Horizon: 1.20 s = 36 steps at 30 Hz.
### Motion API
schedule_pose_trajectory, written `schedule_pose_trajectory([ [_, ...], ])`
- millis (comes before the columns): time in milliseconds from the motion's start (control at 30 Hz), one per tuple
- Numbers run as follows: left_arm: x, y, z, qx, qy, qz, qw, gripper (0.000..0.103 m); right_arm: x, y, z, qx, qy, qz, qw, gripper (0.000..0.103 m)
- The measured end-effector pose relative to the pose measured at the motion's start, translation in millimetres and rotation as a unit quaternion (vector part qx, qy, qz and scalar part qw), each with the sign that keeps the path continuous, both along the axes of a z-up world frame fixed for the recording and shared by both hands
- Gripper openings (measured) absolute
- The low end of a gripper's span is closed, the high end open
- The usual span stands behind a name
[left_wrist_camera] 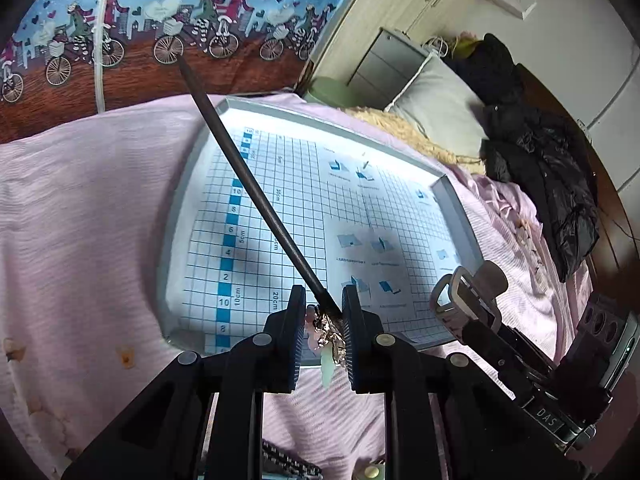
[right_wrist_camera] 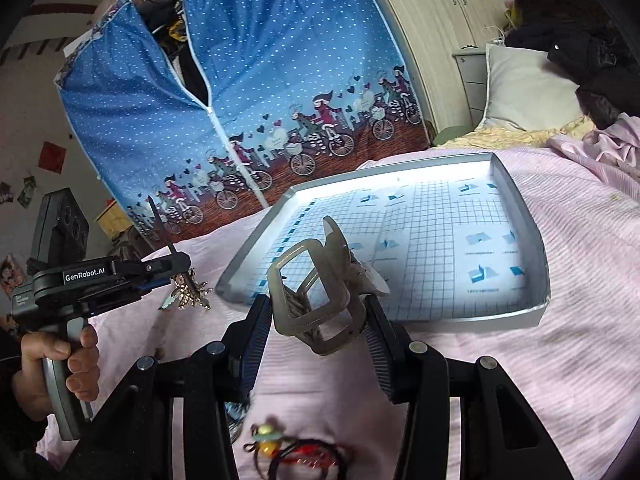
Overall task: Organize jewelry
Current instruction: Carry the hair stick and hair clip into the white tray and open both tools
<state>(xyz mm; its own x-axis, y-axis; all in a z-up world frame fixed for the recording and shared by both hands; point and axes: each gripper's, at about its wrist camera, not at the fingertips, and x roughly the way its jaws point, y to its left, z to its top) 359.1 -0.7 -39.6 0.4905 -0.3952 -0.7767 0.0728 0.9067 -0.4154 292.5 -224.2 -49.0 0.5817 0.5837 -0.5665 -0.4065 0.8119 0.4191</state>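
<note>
Two grippers are at work over a pink bedspread, and each holds one piece. The left gripper has its two blue-padded fingers pressed in on one hair stick: a single dark rod running up toward eleven o'clock from the jaws, with a gold ornament and one pale green drop hanging at its lower end between the pads. In the right wrist view the same hair stick shows at nine o'clock, its gold cluster hanging under the left gripper, which one hand grips by the handle. The right gripper pinches one translucent grey-beige claw clip between its two ribbed fingers, the clip standing up at the centre of that view; from the left wrist camera the clip appears at four o'clock. One shallow grey tray lies on the bedspread, lined with one blue-gridded sheet; in the right view it sits from twelve to two o'clock beyond the clip, and in the left view the tray fills the centre under the stick. At six o'clock in the right view, a red-and-black cord piece and one small yellow-and-teal charm lie on the bedspread, blurred. One blue dotted wardrobe cover stands at eleven o'clock, one pale pillow at one o'clock.
</note>
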Motion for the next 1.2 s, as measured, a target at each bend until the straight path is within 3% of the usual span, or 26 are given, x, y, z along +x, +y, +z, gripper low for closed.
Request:
schedule_pose_trajectory([
  [200,20.7,-15.7,-23.4,0.033,0.039,-0.008,0.9986,0.015,28.7,3.6,-24.1,-0.031,0.032,-0.008,0.999,0.044],
  [300,17.7,-13.2,-23.4,0.020,0.034,-0.001,0.9992,0.017,38.1,5.2,-35.1,-0.050,0.048,-0.009,0.998,0.044],
  [333,15.0,-13.1,-21.8,0.021,0.027,0.001,0.9994,0.025,39.7,4.8,-38.2,-0.054,0.052,-0.011,0.997,0.044],
  [367,11.2,-13.7,-19.0,0.025,0.021,0.005,0.9994,0.039,40.7,3.8,-40.4,-0.057,0.055,-0.014,0.997,0.045],
  [433,-1.0,-10.8,-13.4,0.030,0.003,0.016,0.9994,0.051,39.9,1.1,-43.5,-0.064,0.056,-0.021,0.996,0.045],
  [467,-7.9,-8.3,-10.5,0.030,-0.008,0.018,0.9994,0.052,37.9,-0.3,-44.2,-0.067,0.055,-0.022,0.996,0.045],
  [500,-15.4,-6.5,-6.8,0.036,-0.016,0.020,0.9990,0.053,35.6,-2.0,-43.2,-0.071,0.052,-0.026,0.996,0.048],
  [533,-24.5,-5.3,-2.5,0.043,-0.026,0.023,0.9985,0.062,32.0,-4.2,-40.9,-0.074,0.046,-0.032,0.996,0.052],
  [600,-46.1,-3.6,9.0,0.053,-0.062,0.023,0.9964,0.080,23.8,-10.9,-34.1,-0.073,0.032,-0.043,0.996,0.073],
  [667,-71.4,-1.0,22.2,0.059,-0.105,0.028,0.9923,0.099,12.2,-18.3,-25.5,-0.070,0.019,-0.055,0.996,0.075],
  [733,-96.5,0.6,35.3,0.059,-0.144,0.037,0.9871,0.101,-1.1,-24.7,-13.7,-0.061,0.005,-0.068,0.996,0.081],
  [800,-122.3,4.1,47.8,0.055,-0.183,0.043,0.9807,0.101,-19.8,-30.2,0.5,-0.047,-0.021,-0.079,0.996,0.099],
  [833,-135.5,4.7,54.3,0.057,-0.199,0.043,0.9774,0.101,-28.8,-31.8,7.6,-0.042,-0.034,-0.081,0.995,0.103],
  [1033,-219.0,0.6,88.6,0.083,-0.273,0.035,0.9577,0.101,-95.5,-30.8,53.0,-0.038,-0.119,-0.076,0.989,0.103],
  [1200,-275.0,-5.1,101.3,0.101,-0.271,0.024,0.9570,0.101,-150.0,-19.4,69.9,-0.052,-0.153,-0.050,0.986,0.103],
])
